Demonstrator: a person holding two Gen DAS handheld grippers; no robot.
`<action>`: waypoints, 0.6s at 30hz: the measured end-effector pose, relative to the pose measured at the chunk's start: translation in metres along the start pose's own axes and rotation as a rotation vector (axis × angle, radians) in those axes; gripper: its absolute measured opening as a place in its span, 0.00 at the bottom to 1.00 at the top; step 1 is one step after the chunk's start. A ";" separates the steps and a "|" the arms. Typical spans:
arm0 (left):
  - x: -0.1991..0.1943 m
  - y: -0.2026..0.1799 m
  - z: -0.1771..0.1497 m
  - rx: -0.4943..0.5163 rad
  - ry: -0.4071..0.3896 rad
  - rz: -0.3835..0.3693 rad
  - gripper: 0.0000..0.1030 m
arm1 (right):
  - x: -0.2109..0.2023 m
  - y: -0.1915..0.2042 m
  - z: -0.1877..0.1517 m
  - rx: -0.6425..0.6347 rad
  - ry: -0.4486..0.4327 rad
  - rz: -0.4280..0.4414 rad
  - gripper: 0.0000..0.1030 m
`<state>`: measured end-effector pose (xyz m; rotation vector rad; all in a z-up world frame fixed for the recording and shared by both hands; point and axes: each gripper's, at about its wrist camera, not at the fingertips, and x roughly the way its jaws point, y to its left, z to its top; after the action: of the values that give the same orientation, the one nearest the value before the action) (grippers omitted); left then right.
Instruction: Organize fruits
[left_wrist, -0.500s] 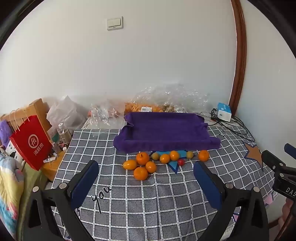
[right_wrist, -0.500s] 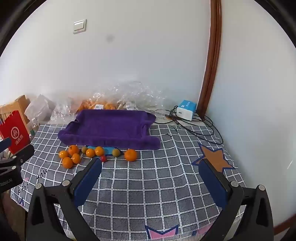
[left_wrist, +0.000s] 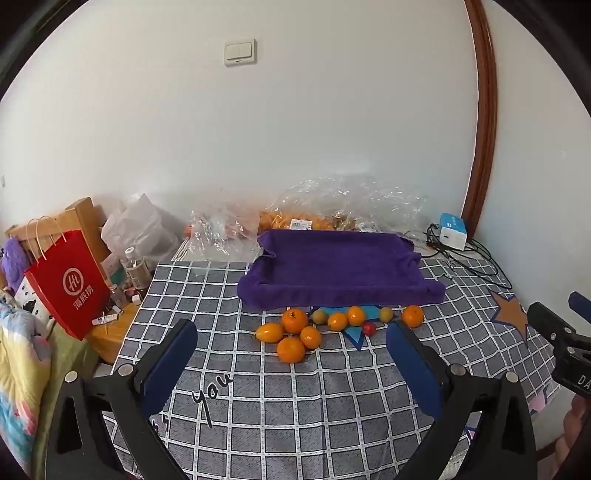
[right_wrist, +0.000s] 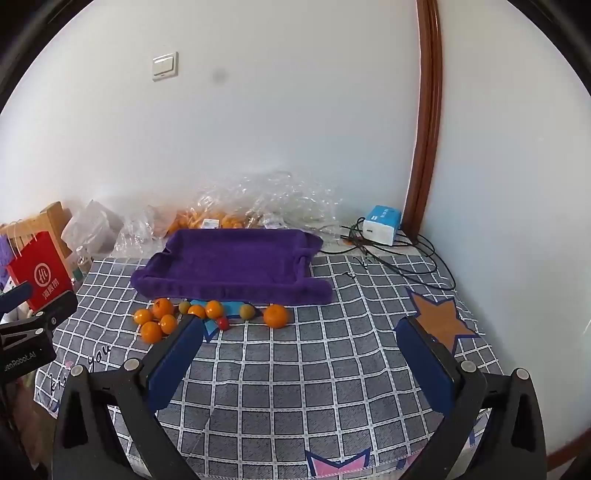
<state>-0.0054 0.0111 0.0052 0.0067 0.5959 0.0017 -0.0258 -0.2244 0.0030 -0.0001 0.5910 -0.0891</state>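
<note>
Left wrist view: left gripper hangs above the checked tablecloth, jaws spread wide, nothing btwn them, tilted down toward the fruit. Landmark = purple towel tray, sitting at the far half of the cloth. Just in front of its near edge lies the fruit: a cluster of 4 orange ones off the tray's front-left corner, then a row w/ a greenish one, 2 more orange, a small red one, another greenish, and a lone orange toward the tray's front-right. All on the cloth, none in the tray. Behind the tray: crumpled clear plastic bags. Left of the tray, off the table: red paper bag. Right of tray by the wall: blue-white box w/ cables.

Right wrist view: right gripper also released, jaws wide apart, empty, over bare cloth in front of the tray's right half. Its left finger overlaps the fruit row's near edge in the picture; contact can't be told. Lone orange sits just before the tray's front edge. Left gripper's body shows at the left frame edge.
</note>
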 end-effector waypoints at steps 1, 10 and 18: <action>0.000 0.001 0.000 -0.003 0.001 -0.003 1.00 | 0.001 0.001 0.000 0.000 0.001 0.006 1.00; 0.000 0.000 -0.001 -0.003 0.005 -0.005 1.00 | 0.008 0.009 -0.003 -0.010 0.010 0.001 1.00; 0.001 0.004 0.000 -0.017 0.009 0.000 1.00 | 0.009 0.007 -0.005 -0.005 0.011 0.001 1.00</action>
<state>-0.0046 0.0151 0.0046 -0.0093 0.6045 0.0068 -0.0205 -0.2180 -0.0061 -0.0046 0.6025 -0.0865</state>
